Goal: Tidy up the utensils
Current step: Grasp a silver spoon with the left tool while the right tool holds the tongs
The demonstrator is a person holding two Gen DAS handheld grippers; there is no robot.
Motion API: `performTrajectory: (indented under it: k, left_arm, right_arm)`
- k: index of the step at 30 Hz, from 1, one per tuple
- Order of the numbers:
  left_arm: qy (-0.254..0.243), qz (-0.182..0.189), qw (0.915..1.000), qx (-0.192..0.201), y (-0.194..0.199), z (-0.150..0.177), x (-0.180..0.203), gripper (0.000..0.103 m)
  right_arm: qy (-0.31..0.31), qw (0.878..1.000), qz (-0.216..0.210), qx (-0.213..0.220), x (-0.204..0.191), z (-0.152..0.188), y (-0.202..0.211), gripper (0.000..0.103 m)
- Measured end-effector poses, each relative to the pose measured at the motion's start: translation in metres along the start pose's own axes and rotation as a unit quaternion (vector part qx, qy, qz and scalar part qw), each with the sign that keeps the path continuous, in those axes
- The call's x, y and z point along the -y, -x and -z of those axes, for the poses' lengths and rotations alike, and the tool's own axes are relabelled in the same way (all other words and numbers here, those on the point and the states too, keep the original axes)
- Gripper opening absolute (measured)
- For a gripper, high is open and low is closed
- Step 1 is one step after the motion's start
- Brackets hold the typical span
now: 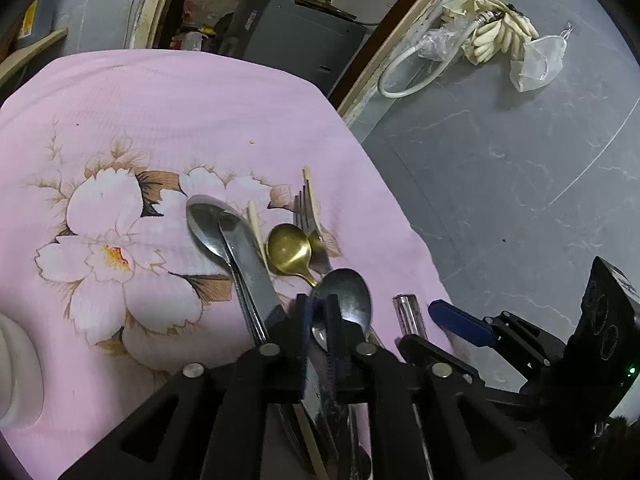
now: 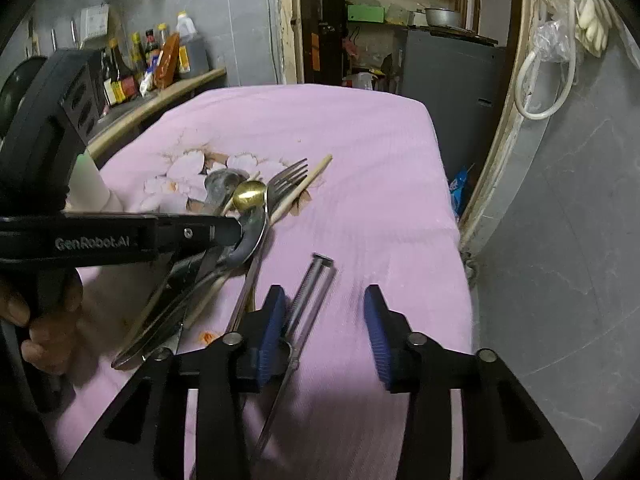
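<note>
Pink floral cloth (image 2: 360, 140) mid-frame, sauce bottles (image 2: 148, 60) upper left, grey cabinet (image 2: 448, 72) upper centre, white hose (image 2: 536, 80) upper right, metal pot (image 2: 442, 16) top.

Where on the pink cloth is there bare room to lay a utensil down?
Free: the far stretch of pink cloth beyond the fork, and the strip right of the metal tongs. Crowded: the utensil pile at the left hand-held gripper.

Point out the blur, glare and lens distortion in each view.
Left wrist view: strong fisheye bending of the door frame, black corners, soft glare on the dark steel spoon.
Right wrist view: motion blur on the steel chopsticks; the brass spoon glints; the foreground lies in shadow.
</note>
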State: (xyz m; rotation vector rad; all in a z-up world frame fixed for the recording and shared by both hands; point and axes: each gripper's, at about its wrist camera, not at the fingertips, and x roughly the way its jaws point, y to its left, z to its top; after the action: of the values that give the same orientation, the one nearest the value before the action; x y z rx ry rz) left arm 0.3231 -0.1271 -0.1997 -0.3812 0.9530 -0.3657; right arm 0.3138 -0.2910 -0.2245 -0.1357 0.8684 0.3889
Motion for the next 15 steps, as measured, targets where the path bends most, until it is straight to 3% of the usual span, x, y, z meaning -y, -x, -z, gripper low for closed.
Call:
performTrajectory:
  k: [2,5,13,15]
  left_arm:
    - [-0.003,0.006,1.0,-0.002,0.002,0.001,0.003,0.021]
    - [-0.014,0.02,0.9996,-0.014,0.004,0.003,0.009,0.032]
    - [-0.077,-0.013,0.9958,-0.047,-0.001,0.008,0.027,0.032]
    - [-0.069,-0.009,0.9962,-0.051,-0.003,0.005,0.025,0.031]
  right_arm:
    - [-0.014,1.0,-0.002,-0.004,0.007,0.001,0.006,0.021]
    - [-0.042,0.999,-0.021,-0.009,0.018,0.006,0.013,0.02]
    - [-0.087,0.994,-0.064,-0.003,0.037,0.018,0.009,0.02]
    - [-0.089,0.994,-0.066,-0.003,0.037,0.019,0.007,0.02]
